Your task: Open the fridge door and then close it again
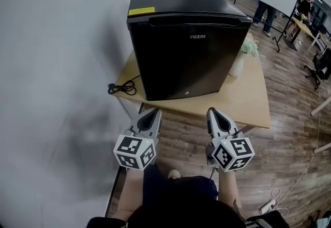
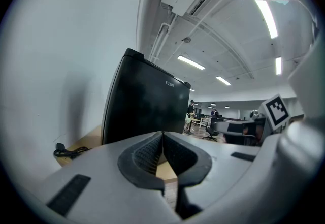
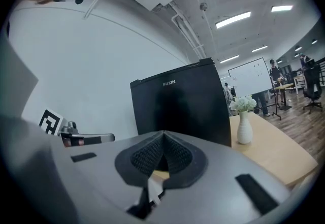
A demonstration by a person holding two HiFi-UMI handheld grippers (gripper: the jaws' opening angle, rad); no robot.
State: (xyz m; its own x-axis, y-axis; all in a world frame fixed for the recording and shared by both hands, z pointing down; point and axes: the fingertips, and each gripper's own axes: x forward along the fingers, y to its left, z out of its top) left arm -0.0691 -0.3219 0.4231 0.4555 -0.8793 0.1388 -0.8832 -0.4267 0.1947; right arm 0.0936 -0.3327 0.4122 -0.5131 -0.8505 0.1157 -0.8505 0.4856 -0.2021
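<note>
While the left gripper (image 1: 153, 112) and the right gripper (image 1: 212, 112) hang side by side in front of the table (image 1: 251, 103), each with its jaws pressed together on nothing, the fridge (image 1: 183, 61) stands on the tabletop with its door closed. It is a small, boxy, glossy black unit set toward the table's left end, close to the pale wall (image 1: 57, 66). The door faces the person and sits flush with the body; a shallow dark recess runs along the door's top edge. White brand lettering (image 1: 197, 36) sits high on the door front, and a small round light mark (image 1: 185, 92) shows near its bottom edge. A yellow sticker (image 1: 141, 11) lies on the flat top near the front left corner. A coiled black cable (image 1: 123, 87) rests on the table just beside the fridge's left side, and a white vase (image 1: 237, 65) with pale flowers stands close to its right side. Both grippers are apart from the fridge.
</note>
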